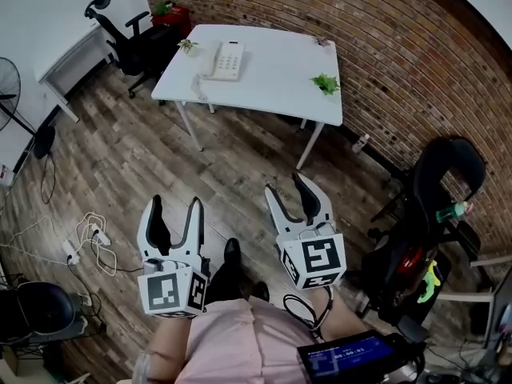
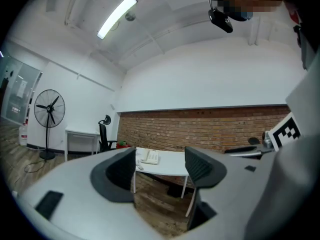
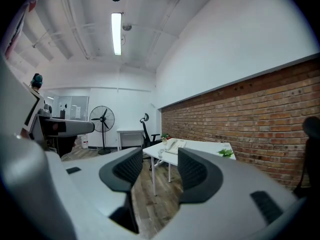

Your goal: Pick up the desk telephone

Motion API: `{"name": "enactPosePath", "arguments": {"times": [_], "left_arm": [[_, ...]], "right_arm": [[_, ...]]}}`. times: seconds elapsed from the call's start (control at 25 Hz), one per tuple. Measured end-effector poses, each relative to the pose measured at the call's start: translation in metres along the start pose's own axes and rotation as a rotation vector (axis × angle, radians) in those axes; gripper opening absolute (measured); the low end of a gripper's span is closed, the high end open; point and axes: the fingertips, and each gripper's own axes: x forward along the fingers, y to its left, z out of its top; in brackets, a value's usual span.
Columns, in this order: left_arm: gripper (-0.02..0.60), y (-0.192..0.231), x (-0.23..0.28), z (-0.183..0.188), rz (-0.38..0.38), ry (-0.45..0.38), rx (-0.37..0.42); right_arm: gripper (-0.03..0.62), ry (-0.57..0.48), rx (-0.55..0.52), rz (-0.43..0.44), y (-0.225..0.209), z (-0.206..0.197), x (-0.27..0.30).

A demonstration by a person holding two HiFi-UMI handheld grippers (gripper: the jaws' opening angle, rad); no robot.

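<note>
A white desk telephone (image 1: 226, 60) lies on the far left part of a white table (image 1: 272, 86) by the brick wall, its cord hanging off the near edge. Both grippers are held low over the wooden floor, well short of the table. My left gripper (image 1: 176, 206) is open with nothing between its jaws, and so is my right gripper (image 1: 286, 186). The left gripper view shows the telephone (image 2: 150, 156) far off between the jaws of the left gripper (image 2: 160, 169). In the right gripper view the telephone (image 3: 172, 144) sits on the table (image 3: 205, 148) beyond the right gripper (image 3: 159, 169).
Two small green plants (image 1: 325, 82) (image 1: 188, 45) stand on the table. A black office chair (image 1: 120, 34) and a second white desk (image 1: 72, 62) are at the far left, with a fan (image 1: 6, 86). Cables (image 1: 88, 238) lie on the floor at left. Dark chairs and gear (image 1: 432, 214) crowd the right.
</note>
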Motion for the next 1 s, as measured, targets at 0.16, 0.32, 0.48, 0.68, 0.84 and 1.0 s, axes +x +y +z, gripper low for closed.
{"name": "enactPosePath", "arguments": {"times": [0.16,0.32,0.48,0.68,0.84,1.0], "left_arm": [[0.311,0.033,0.053,-0.008,-0.016,0.02,0.008],[0.311,0.062,0.106,-0.009,-0.031,0.03,0.007],[0.311,0.082,0.151,0.001,-0.056,0.02,0.012],[0.31,0.101,0.198,0.016,-0.089,-0.01,0.015],[0.307,0.109,0.224,0.028,-0.119,-0.037,0.014],[0.307,0.112,0.245,0.026,-0.141,-0.032,0.007]], "right_arm": [[0.225,0.03,0.002,-0.004,-0.001,-0.006,0.059],[0.222,0.044,0.0,-0.013,-0.003,-0.001,0.113],[0.218,0.042,-0.002,-0.019,-0.005,0.012,0.158],[0.213,0.02,-0.023,-0.032,-0.008,0.034,0.204],[0.206,0.002,-0.042,-0.056,-0.013,0.05,0.228],[0.204,0.002,-0.046,-0.085,-0.024,0.055,0.243]]}}
